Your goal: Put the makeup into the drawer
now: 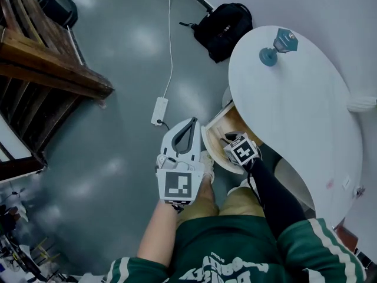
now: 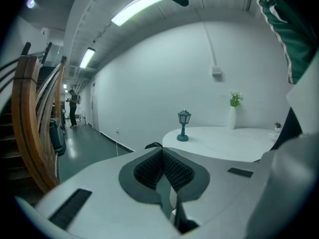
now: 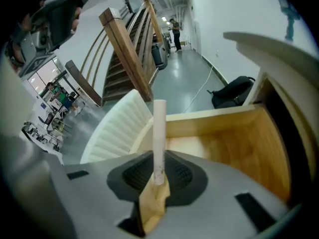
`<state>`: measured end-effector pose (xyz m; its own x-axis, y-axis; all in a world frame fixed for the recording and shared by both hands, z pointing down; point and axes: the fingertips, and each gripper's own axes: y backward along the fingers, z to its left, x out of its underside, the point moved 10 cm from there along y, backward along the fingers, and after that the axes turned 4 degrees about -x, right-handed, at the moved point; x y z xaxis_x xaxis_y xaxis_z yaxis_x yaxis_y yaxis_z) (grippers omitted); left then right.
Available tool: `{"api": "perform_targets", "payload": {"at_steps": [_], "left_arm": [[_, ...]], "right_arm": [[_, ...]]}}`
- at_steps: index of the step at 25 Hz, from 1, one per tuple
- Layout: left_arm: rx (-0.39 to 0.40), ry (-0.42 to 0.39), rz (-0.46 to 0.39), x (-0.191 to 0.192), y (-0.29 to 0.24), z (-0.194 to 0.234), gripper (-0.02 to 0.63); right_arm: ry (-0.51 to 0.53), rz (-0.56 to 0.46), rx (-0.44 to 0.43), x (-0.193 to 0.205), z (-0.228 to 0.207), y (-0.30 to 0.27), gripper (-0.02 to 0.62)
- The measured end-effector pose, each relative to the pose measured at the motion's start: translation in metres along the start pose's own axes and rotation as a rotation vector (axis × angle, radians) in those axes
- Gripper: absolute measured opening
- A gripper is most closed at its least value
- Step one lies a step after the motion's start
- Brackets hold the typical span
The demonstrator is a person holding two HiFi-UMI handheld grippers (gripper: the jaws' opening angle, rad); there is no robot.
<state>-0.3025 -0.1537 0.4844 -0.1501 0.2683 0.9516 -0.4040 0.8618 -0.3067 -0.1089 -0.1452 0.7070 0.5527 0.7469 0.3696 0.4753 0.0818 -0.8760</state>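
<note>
My right gripper (image 3: 158, 158) is shut on a slim white makeup stick (image 3: 159, 128) that stands up out of the jaws, with a tan part low between the pads. It points steeply down over the open wooden drawer (image 3: 227, 143), behind the drawer's white ribbed front (image 3: 117, 128). In the head view the right gripper (image 1: 234, 141) hangs over the drawer (image 1: 215, 139), which is pulled out from under the white round table (image 1: 294, 105). My left gripper (image 1: 189, 124) is just left of the drawer, above the floor. Its pads (image 2: 149, 168) meet at the tip with nothing between them.
A small teal lamp (image 1: 277, 47) stands on the table's far side, and a white vase with a plant (image 2: 233, 111) is by the wall. On the floor lie a black backpack (image 1: 224, 28) and a power strip (image 1: 159, 111). A wooden staircase (image 1: 47, 69) rises at left.
</note>
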Motion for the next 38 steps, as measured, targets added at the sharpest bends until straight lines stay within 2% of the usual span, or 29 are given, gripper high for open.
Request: {"api": "perform_targets", "payload": {"at_steps": [2, 7, 11, 23, 25, 27, 28, 32, 38], "left_arm": [[0.006, 0.002, 0.005, 0.006, 0.001, -0.001, 0.000], [-0.007, 0.087, 0.038, 0.019, 0.008, 0.005, 0.000], [-0.022, 0.096, 0.053, 0.026, 0.011, 0.010, 0.000], [-0.040, 0.082, 0.100, 0.046, 0.020, 0.027, 0.000], [-0.043, 0.086, 0.101, 0.047, 0.018, 0.029, 0.000], [-0.044, 0.090, 0.096, 0.046, 0.016, 0.031, 0.000], [-0.042, 0.090, 0.092, 0.045, 0.014, 0.033, 0.000], [-0.017, 0.080, 0.082, 0.038, 0.008, 0.033, 0.000], [0.031, 0.069, 0.050, 0.013, 0.003, 0.030, 0.000]], "right_arm": [[0.000, 0.046, -0.004, 0.006, -0.006, -0.013, 0.072], [-0.040, 0.162, -0.015, 0.024, -0.012, -0.040, 0.072], [-0.049, 0.143, -0.061, 0.021, -0.011, -0.055, 0.072], [-0.028, 0.217, -0.033, 0.020, -0.014, -0.086, 0.080], [-0.037, 0.207, -0.032, 0.020, -0.016, -0.085, 0.096], [-0.042, 0.196, -0.036, 0.018, -0.016, -0.083, 0.186], [-0.043, 0.191, -0.036, 0.016, -0.016, -0.081, 0.201], [-0.046, 0.147, -0.030, 0.010, -0.012, -0.065, 0.204], [-0.056, 0.017, 0.006, -0.004, 0.006, -0.020, 0.199]]}}
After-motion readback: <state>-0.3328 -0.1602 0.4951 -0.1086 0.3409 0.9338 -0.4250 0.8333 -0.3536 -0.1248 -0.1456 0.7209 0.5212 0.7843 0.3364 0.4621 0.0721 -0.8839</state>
